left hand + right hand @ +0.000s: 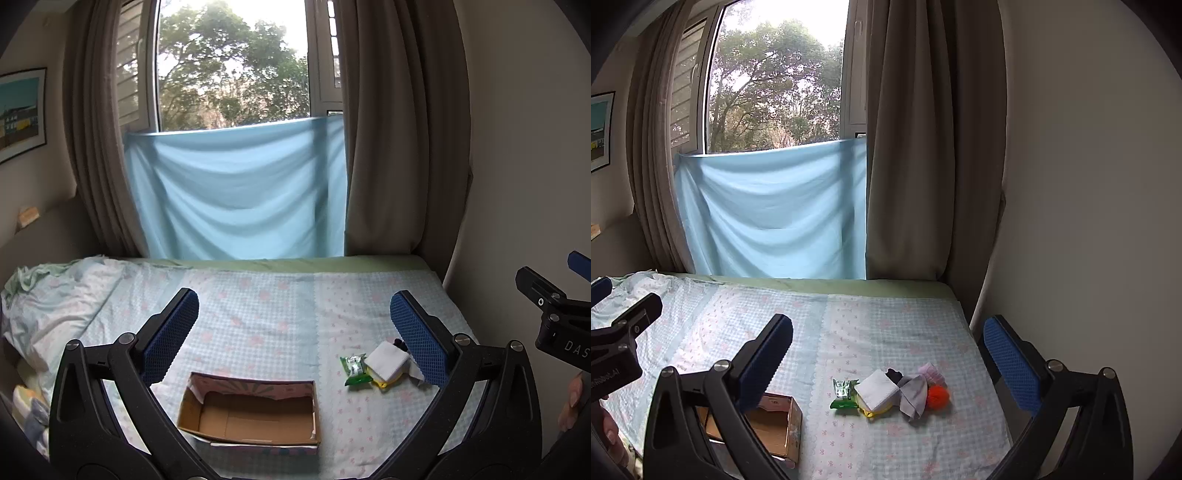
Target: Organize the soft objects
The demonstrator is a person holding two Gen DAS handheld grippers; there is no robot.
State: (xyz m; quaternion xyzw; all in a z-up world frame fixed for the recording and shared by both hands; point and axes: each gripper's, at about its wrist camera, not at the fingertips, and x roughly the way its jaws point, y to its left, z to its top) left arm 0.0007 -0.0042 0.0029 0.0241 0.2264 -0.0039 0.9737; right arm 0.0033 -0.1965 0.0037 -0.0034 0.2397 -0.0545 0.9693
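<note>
Both my tongs, left [294, 325] and right [888, 350], gape empty; clumped pile [897, 393] risks snagging two items, missing box [251, 413].

The left claw [294, 334] is spread wide with nothing between its blue pads, tipped a little downward. The right claw [888, 356] stands just as wide and bare, tilted likewise.

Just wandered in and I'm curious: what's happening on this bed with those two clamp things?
A person is holding a left gripper and a right gripper over the bed, both with jaws wide open and nothing in them. An empty cardboard box sits to the left. A small pile waits to the right: green packet, white folded cloth, grey sock, orange ball. Nothing has been sorted yet.
</note>
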